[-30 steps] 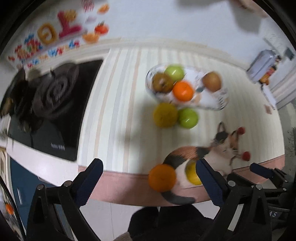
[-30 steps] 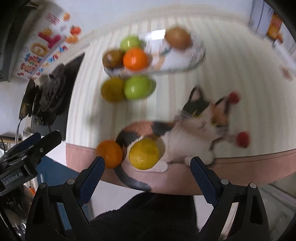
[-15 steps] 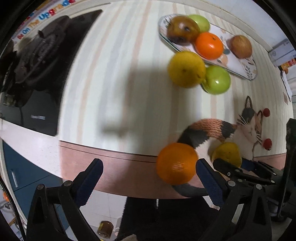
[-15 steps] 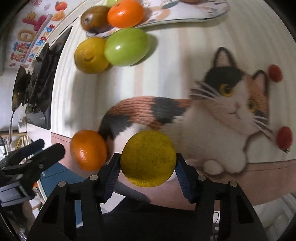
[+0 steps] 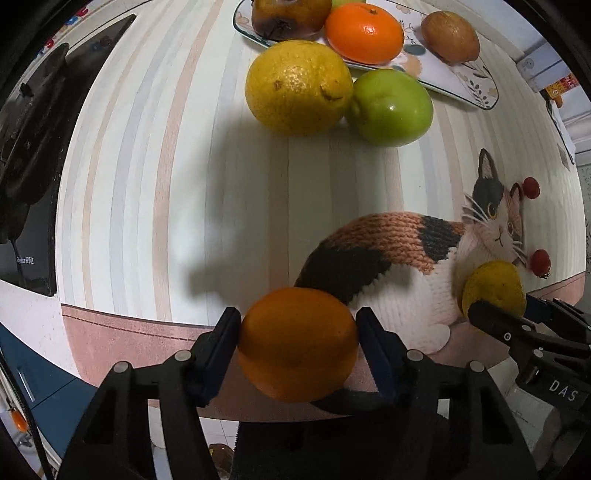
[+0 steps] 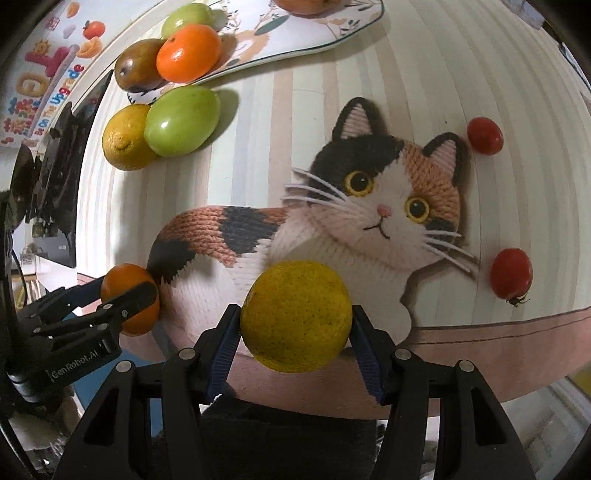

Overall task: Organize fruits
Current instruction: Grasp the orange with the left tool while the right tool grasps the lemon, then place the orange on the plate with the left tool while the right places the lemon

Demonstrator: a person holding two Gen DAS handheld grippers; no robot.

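Observation:
An orange (image 5: 297,343) sits at the near pink edge of the striped cat mat (image 5: 166,184). My left gripper (image 5: 298,322) is closing on it, both blue pads touching its sides. In the right wrist view the same orange (image 6: 127,284) shows in the left gripper (image 6: 122,295). To its right a small yellow citrus (image 6: 295,317) lies on the cat picture, with my right gripper (image 6: 295,315) shut on it; from the left wrist this citrus (image 5: 493,284) is partly hidden by the right gripper (image 5: 517,312). A patterned plate (image 5: 461,85) at the far side holds a tangerine (image 5: 364,33) and brown fruits.
A big yellow citrus (image 5: 299,86) and a green apple (image 5: 391,107) lie on the mat just in front of the plate. Two cherry tomatoes (image 6: 484,136) (image 6: 511,278) sit right of the cat's head. A black stove (image 5: 33,147) lies left of the mat.
Both grippers came down onto the mat. The right one closed on the yellow citrus first; the left one, wide apart before, now has its pads against the orange.

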